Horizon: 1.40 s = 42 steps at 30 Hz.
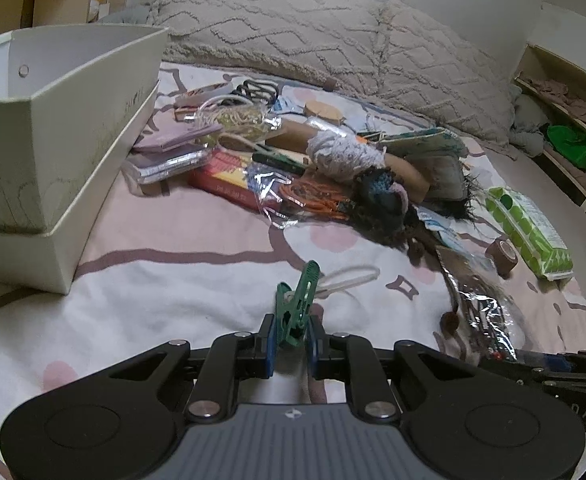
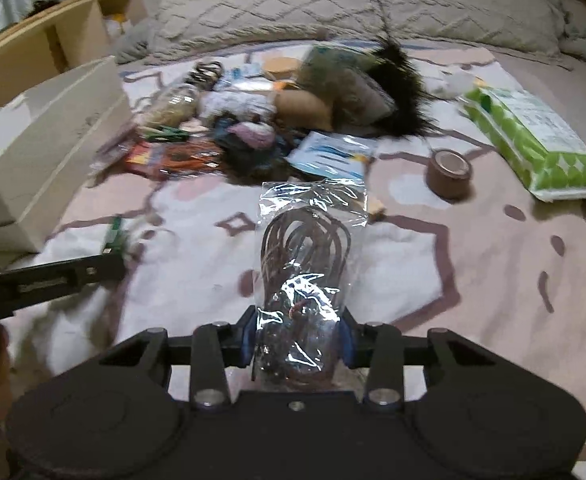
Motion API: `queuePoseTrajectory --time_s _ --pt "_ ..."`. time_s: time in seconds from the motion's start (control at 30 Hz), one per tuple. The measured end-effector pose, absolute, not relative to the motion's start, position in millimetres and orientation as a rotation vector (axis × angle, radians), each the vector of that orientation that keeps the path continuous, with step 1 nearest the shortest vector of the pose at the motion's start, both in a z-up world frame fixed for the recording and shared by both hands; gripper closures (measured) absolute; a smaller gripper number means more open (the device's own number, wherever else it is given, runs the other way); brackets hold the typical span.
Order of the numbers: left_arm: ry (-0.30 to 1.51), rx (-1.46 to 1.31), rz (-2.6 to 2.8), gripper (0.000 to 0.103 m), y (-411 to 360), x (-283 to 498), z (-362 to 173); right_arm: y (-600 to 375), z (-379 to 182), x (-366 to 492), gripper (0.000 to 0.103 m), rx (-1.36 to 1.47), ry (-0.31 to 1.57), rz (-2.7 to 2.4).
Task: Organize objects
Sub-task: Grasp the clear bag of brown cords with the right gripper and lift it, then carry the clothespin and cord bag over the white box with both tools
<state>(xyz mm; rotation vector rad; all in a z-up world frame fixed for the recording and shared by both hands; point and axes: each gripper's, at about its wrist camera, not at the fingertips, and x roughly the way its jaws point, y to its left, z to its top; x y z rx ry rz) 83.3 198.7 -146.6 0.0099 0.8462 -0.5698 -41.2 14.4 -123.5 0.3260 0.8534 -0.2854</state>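
My left gripper [image 1: 291,340] is shut on a green clothes peg [image 1: 299,300] that stands up between its blue pads; a white cord loop [image 1: 349,278] trails from the peg onto the bedspread. The right wrist view shows the same peg [image 2: 115,234] at the tip of the left gripper [image 2: 109,260], near the left edge. My right gripper [image 2: 297,336] is shut on a clear plastic bag of coiled brown cord [image 2: 309,240], which sticks out forward above the bed. A white open box [image 1: 73,120] sits on its lid at the left.
A pile of craft items [image 1: 293,160] (yarn, packets, cardboard tubes, scissors) lies mid-bed. A green tissue pack [image 2: 533,140] and a brown tape roll [image 2: 449,170] lie to the right. Textured pillows [image 1: 293,32] line the back, and shelves [image 1: 565,120] stand at the far right.
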Motion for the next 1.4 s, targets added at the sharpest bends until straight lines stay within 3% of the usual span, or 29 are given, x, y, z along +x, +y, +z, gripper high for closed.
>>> queuePoseTrajectory --time_s 0.7,1.4 --pt "0.677 0.022 -0.534 0.086 210.2 89.6 -85.9 27.8 -72.6 -17.1 0.063 0.294 0.726 -0.151" --pt "0.522 -0.007 -0.381 0.086 271.7 144.4 -1.8 63.0 11.0 71.0 0.063 0.210 0.594 0.038"
